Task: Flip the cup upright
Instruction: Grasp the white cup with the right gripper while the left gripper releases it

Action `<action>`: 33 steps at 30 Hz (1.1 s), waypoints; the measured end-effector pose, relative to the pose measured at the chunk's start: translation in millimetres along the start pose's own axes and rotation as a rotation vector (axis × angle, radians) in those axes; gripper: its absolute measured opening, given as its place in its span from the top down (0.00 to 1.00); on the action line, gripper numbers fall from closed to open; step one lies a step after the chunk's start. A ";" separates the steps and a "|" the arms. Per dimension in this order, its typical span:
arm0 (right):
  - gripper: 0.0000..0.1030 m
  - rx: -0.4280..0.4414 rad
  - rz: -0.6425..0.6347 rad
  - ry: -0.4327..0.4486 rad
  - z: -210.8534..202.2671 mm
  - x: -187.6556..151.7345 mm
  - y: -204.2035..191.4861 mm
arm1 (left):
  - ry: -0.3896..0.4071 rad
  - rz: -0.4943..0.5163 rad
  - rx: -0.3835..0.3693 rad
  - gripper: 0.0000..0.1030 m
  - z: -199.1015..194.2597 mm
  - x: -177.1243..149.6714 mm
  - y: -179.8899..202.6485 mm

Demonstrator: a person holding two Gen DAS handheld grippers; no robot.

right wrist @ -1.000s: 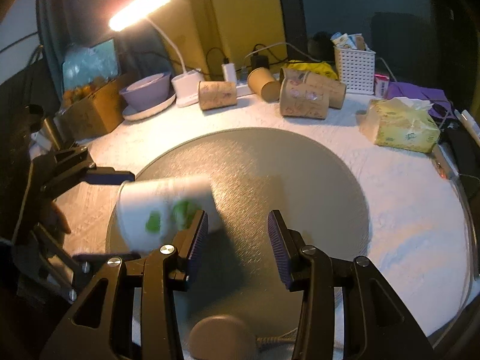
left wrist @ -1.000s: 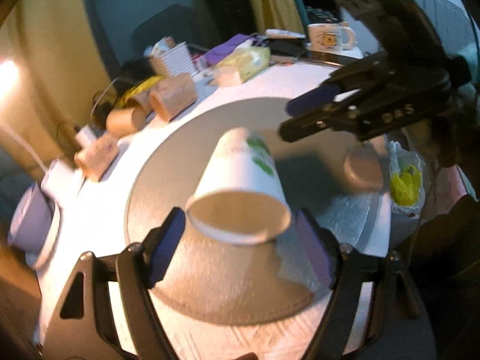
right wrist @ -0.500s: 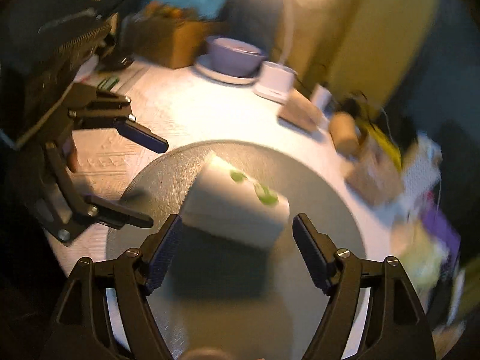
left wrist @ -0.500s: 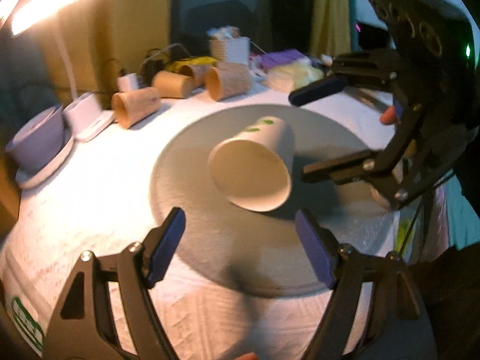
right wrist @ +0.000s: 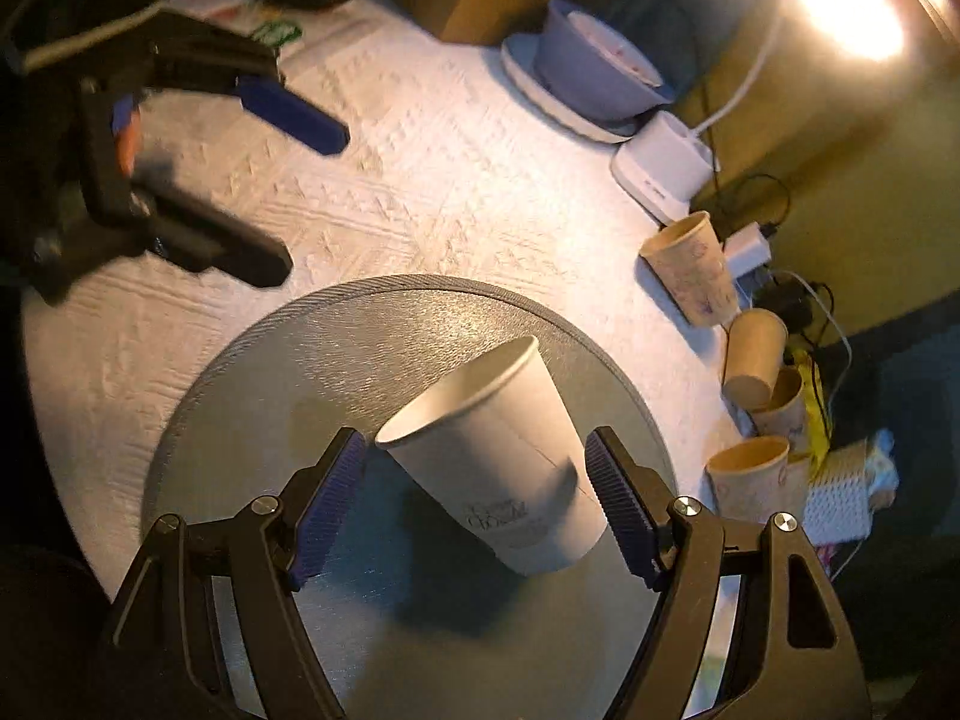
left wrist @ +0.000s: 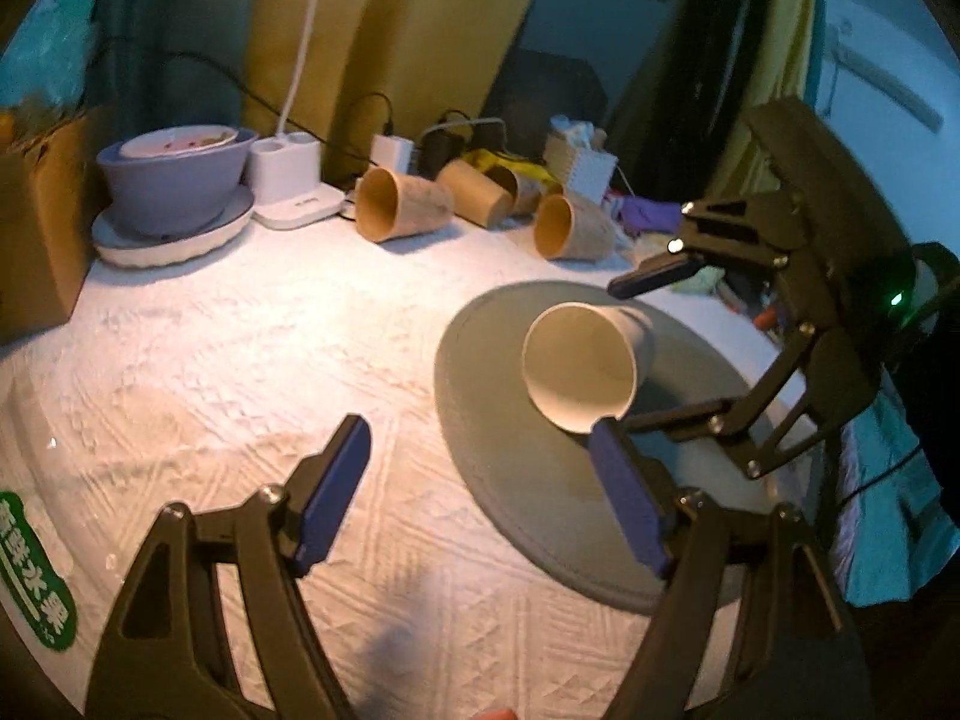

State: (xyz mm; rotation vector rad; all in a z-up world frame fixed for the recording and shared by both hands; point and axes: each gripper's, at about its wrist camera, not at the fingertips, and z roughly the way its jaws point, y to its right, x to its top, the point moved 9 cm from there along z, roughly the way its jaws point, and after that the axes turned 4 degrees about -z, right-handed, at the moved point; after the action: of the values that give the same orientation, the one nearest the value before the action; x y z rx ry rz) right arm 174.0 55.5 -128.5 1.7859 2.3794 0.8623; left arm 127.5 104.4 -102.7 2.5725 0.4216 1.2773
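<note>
A white paper cup [right wrist: 504, 462] lies tilted on the round grey mat [right wrist: 288, 396], its open mouth toward the left gripper; in the left wrist view I look into its mouth [left wrist: 579, 375]. My right gripper [right wrist: 474, 504] is open, its blue pads on either side of the cup's body, apart from it. My left gripper [left wrist: 480, 498] is open and empty, off to the left of the mat [left wrist: 498, 462] over the white cloth; it shows in the right wrist view [right wrist: 210, 168] too. The right gripper [left wrist: 690, 348] shows behind the cup.
Several brown paper cups [left wrist: 402, 210] lie along the back of the table, also in the right wrist view [right wrist: 690, 267]. A purple bowl on a plate [left wrist: 174, 180], a white lamp base [left wrist: 291, 180], a cardboard box [left wrist: 36, 228] and a white basket [left wrist: 579, 159] stand at the back.
My left gripper has pulled back to the left, away from the cup. My right gripper has closed in around the cup, which has turned so its mouth points more toward the left gripper.
</note>
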 end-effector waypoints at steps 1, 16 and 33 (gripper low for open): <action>0.24 0.001 -0.015 -0.017 2.5 1.4 0.8 | 0.004 -0.021 -0.008 0.25 -0.7 0.9 -3.9; 0.26 0.042 -0.185 -0.230 46.6 12.2 6.2 | -0.008 -0.161 0.009 0.25 2.1 7.0 -40.7; 0.32 0.002 0.294 -0.007 8.0 -16.4 36.9 | 0.039 -0.125 0.049 0.25 -3.7 14.4 -41.6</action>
State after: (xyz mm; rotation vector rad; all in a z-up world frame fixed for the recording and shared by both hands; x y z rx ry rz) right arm 214.6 50.7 -123.2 2.1709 2.1450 0.8760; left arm 126.7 148.5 -103.9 2.5198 0.6187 1.2900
